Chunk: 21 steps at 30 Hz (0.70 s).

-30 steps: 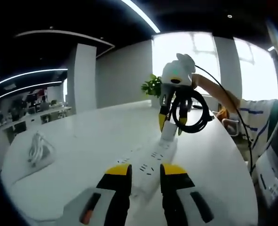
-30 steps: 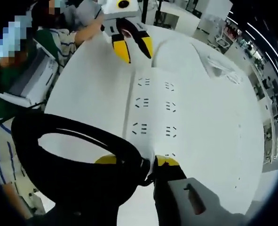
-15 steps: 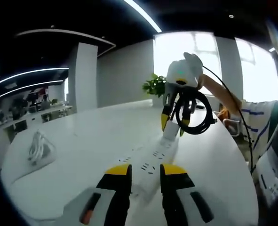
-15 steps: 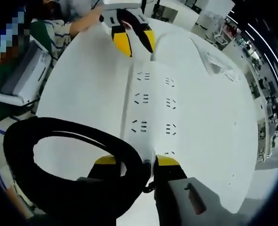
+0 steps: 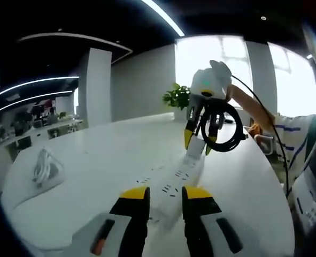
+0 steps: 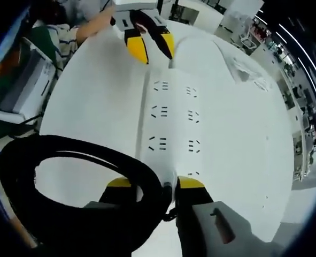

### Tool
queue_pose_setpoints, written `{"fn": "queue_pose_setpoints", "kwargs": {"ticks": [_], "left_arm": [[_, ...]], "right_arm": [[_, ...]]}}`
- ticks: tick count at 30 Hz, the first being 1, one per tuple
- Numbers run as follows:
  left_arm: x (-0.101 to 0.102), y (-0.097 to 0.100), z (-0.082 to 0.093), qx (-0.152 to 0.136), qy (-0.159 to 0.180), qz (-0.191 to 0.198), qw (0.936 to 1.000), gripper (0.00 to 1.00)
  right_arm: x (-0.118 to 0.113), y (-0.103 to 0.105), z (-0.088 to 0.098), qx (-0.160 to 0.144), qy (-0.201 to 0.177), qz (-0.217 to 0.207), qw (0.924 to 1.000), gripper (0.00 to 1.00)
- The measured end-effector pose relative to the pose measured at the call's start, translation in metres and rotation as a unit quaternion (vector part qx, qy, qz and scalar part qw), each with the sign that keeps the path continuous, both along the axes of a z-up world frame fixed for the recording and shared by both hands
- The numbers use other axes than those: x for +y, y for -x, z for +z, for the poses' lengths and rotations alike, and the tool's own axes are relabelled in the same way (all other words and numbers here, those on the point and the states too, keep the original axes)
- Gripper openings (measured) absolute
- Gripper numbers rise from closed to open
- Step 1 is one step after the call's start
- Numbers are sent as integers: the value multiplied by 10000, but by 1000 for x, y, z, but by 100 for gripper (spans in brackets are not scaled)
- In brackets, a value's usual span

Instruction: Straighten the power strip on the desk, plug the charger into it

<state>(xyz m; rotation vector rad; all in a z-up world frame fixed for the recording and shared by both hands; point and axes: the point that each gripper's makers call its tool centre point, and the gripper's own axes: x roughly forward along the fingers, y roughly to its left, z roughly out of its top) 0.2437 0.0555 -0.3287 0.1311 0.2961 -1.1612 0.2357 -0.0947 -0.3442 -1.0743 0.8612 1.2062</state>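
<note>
The white desk point(image 5: 93, 171) carries the white power strip point(image 6: 174, 126), which lies lengthways between the two grippers, its rows of sockets facing up. In the left gripper view the strip runs from the near jaws away to the far gripper.

The left gripper point(image 5: 164, 194) has its yellow-tipped jaws a narrow gap apart, straddling the near end of the strip; whether they press it I cannot tell. In the right gripper view it appears at the far end of the strip point(image 6: 148, 45), jaws spread a little over that end.

The right gripper point(image 6: 150, 183) stands at its own end of the strip, jaws nearly closed, with a coiled black charger cable point(image 6: 77, 190) caught between them and looping out to the left.

Against the earlier frames, the strip lies a touch straighter along the desk, and both grippers stay at its ends.

A white bundle point(image 5: 43, 168) rests far left.
</note>
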Motion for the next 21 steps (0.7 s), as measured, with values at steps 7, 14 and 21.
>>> {"fn": "queue_pose_setpoints", "kwargs": {"ticks": [7, 14, 21], "left_arm": [[1, -1, -1, 6, -10, 28, 10000, 23], [1, 0, 1, -7, 25, 24, 10000, 23], [2, 0, 1, 12, 37, 38, 10000, 23]], "right_arm": [[0, -1, 0, -17, -137, -28, 9999, 26], [4, -2, 2, -182, -669, -4, 9976, 27], [3, -3, 4, -687, -1000, 298, 9922, 27]]}}
